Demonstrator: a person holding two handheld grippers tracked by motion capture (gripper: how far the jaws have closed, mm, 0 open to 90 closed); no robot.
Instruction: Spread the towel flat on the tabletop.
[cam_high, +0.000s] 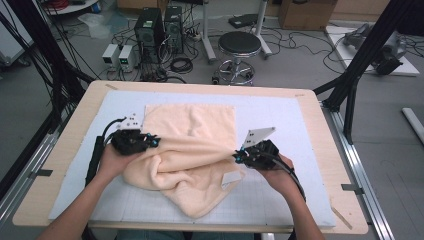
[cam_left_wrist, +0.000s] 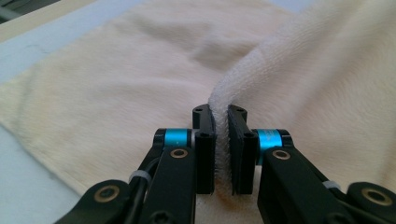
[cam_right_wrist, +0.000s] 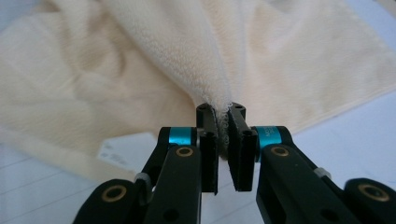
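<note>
While the cream towel (cam_high: 192, 150) sprawls half-bunched over the pale mat (cam_high: 280, 125) on the wooden table (cam_high: 70, 135), the high view has the left gripper (cam_high: 150, 142) biting into its left edge and the right gripper (cam_high: 239, 157) into its right edge, the cloth pulled into a ridge between them and its far half lying flat. Over to the left gripper view: the jaws of the left gripper (cam_left_wrist: 221, 140) stand almost together, and a thick fold of towel (cam_left_wrist: 261, 70) runs down between the pads, firmly pinched. Now the right gripper view: the right gripper (cam_right_wrist: 223, 140) is clamped near its tips on a gathered peak of towel (cam_right_wrist: 177, 46), with a white label (cam_right_wrist: 123, 151) lying just left of the jaws.
</note>
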